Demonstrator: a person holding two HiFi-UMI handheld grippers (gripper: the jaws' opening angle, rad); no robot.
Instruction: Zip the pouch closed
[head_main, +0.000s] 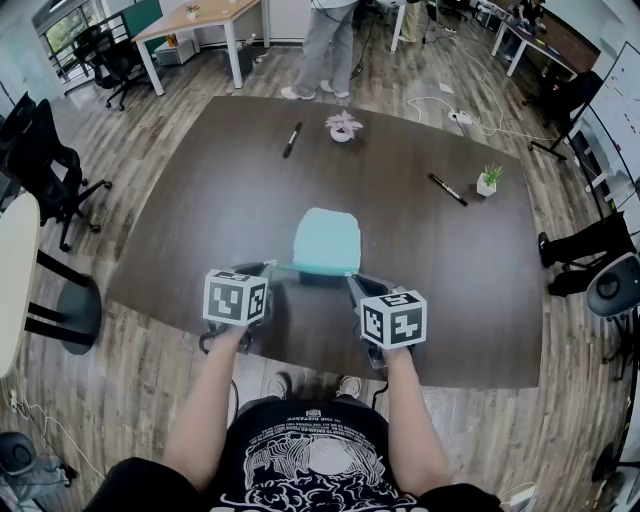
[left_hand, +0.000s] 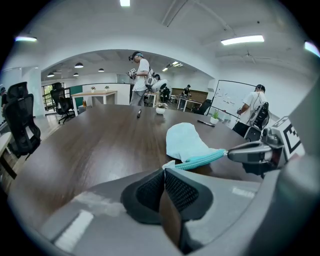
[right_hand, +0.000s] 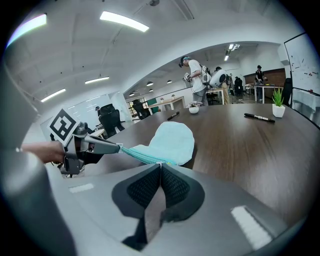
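Left gripper (head_main: 269, 267) and right gripper (head_main: 351, 276) hold jaws together.

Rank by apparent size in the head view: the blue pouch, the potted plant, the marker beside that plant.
Largest: blue pouch, clearly.
Then: potted plant and marker, unranked, since the marker looks longer but much thinner.

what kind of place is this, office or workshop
Most likely an open-plan office: a big dark meeting table, wheeled office chairs beside it, a whiteboard on the far wall, and more desks further back.
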